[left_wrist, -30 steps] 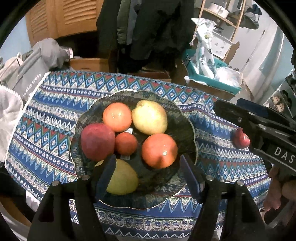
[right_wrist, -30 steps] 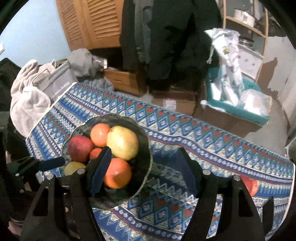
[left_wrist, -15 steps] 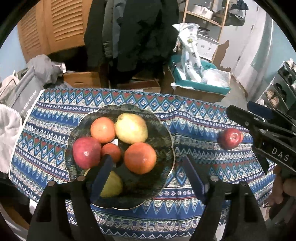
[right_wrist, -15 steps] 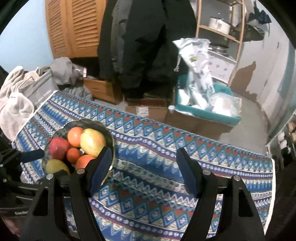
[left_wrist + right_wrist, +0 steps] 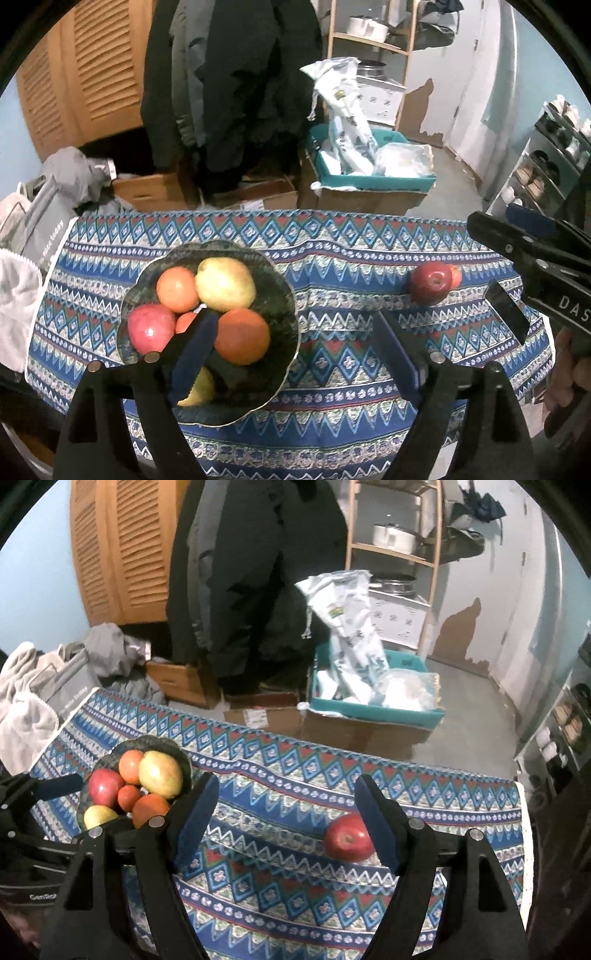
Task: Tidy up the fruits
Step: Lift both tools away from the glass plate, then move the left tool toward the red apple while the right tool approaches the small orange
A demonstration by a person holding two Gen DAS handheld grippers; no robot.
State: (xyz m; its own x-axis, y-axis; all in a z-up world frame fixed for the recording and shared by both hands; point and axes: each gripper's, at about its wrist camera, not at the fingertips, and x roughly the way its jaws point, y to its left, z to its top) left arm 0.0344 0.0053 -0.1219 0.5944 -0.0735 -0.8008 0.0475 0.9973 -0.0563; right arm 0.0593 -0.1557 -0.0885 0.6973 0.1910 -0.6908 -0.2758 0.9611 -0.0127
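Louvered wooden doors [image 5: 122, 550], dark coats [image 5: 258, 572], wooden shelf [image 5: 395, 550], peeling wall, probably damp [image 5: 461, 627].

A: What's on the table w/ patterned cloth [image 5: 351, 258]?
B: Dark plate [image 5: 286, 314] of fruit at its left; lone red apple [image 5: 430, 283] on the cloth at right, well apart.

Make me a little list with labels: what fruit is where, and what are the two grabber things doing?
plate: dark scalloped plate on the blue patterned tablecloth
on plate: six fruits, among them a yellow-green pear and a big orange
off plate: lone red apple on the cloth
left gripper: jaws opening, nothing between
right gripper: jaws opening, nothing gripped, near the apple
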